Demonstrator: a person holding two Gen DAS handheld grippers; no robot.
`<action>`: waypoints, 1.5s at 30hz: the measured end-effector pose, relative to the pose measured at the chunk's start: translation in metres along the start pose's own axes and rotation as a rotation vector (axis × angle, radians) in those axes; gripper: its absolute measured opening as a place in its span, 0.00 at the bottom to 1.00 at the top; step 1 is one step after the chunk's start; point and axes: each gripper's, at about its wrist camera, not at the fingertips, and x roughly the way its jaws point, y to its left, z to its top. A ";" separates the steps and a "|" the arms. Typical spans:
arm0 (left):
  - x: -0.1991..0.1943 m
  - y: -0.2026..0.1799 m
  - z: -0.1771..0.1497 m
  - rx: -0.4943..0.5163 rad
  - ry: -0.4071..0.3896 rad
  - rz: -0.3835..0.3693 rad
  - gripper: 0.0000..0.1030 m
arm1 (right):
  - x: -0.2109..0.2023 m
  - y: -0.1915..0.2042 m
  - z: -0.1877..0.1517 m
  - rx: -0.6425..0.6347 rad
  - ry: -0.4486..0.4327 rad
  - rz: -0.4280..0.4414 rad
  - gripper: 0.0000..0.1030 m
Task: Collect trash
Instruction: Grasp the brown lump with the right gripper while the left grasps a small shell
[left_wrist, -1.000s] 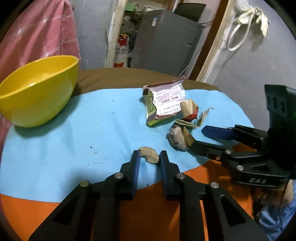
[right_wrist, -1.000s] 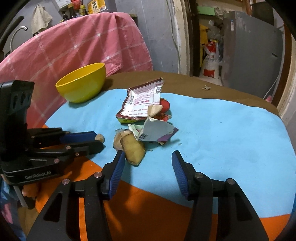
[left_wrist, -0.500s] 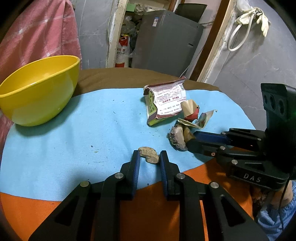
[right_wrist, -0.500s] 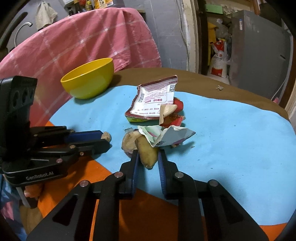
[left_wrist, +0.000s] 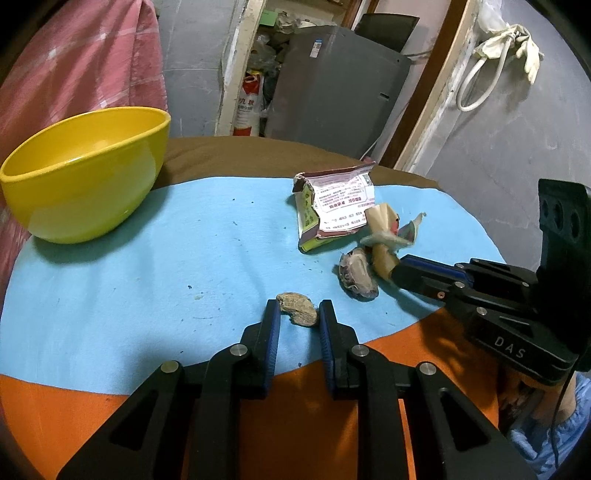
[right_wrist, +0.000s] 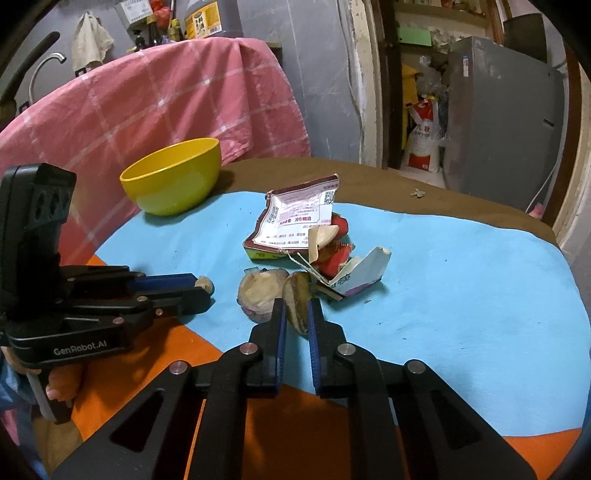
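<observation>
Right gripper (right_wrist: 295, 314) clamped on peel (right_wrist: 297, 295) | left gripper (left_wrist: 297, 317) narrow, pinching scrap (left_wrist: 297, 303) at cloth (left_wrist: 147, 277) near edge; bowl (left_wrist: 85, 173) far-left corner

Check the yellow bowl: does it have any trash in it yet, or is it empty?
Empty as far as can be seen. The yellow bowl stands upright on the blue cloth, and its visible inside shows only bare yellow; the near inner wall is hidden.

Lighting: dim indoor, overhead. Soft shadows under yellow bowl (left_wrist: 85, 173) and tongs on surface (left_wrist: 166, 258). Fisheye bending, dark vignette at corners. Focus sharp; no glare.
</observation>
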 end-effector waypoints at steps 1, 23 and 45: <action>0.000 0.001 0.000 -0.004 -0.001 -0.003 0.17 | -0.002 0.000 0.000 -0.001 -0.012 -0.004 0.06; -0.005 0.018 0.003 -0.072 -0.007 -0.071 0.17 | 0.007 0.002 0.001 -0.007 0.043 0.026 0.24; -0.023 0.022 0.003 -0.099 -0.080 -0.036 0.17 | -0.004 0.014 -0.003 -0.059 -0.018 -0.018 0.11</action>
